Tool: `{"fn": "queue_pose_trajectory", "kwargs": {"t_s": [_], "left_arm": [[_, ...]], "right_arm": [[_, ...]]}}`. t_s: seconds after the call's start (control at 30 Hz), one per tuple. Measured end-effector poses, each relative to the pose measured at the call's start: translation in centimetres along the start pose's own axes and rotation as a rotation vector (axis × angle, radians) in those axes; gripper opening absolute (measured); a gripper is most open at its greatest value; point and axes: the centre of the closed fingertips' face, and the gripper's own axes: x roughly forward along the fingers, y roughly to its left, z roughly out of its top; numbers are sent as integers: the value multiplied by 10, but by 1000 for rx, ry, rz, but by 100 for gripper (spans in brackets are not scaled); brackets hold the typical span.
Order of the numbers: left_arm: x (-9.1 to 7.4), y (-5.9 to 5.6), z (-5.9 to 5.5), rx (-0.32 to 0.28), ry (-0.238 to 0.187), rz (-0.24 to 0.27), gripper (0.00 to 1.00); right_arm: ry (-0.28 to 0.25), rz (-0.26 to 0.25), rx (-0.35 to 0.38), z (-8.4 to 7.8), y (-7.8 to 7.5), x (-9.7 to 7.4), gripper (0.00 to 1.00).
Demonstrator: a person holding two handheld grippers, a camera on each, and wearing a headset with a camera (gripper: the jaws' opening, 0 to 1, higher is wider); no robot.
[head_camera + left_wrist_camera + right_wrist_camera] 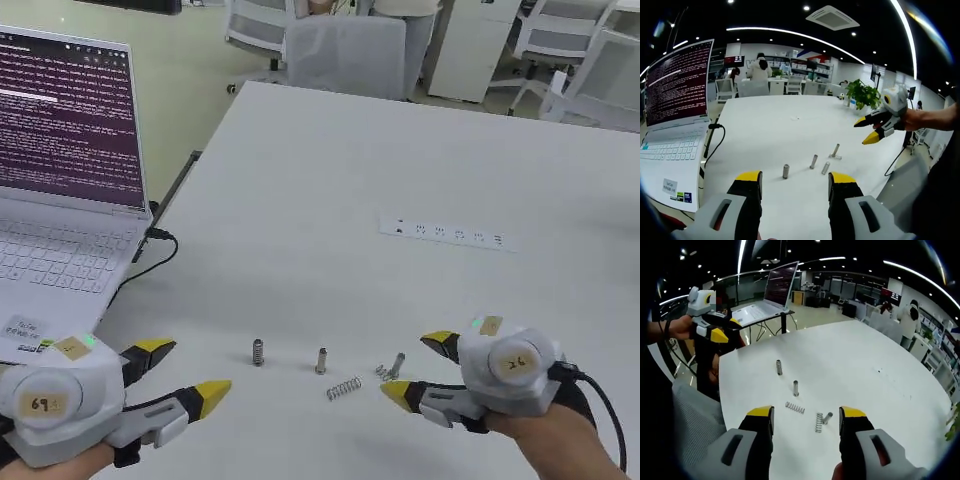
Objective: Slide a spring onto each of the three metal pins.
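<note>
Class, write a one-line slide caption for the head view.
Open left gripper and open right gripper flank three metal pins on a white table; two springs lie loose.

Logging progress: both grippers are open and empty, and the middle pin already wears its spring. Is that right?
No. The right gripper view shows the middle pin standing bare, with a loose spring lying on the table near it. The left gripper and right gripper are indeed open and empty.
</note>
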Motion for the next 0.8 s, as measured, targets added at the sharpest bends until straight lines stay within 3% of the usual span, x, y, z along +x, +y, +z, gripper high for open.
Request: {"fn": "queue_pose_trajectory", "kwargs": {"t_s": [0.4,0.63,0.8], "left_arm": [[11,-9,2,-9,1,-14,48],[18,-18,-6,-4,18,-41,48],[20,-23,-6,3,25,-53,48]], "right_arm": [[-40,-68,99,-13,-8,-31,55],[-35,-90,136,-27,-8,-44,56],[-24,-102,154,-36,-11,-51,58]]}}
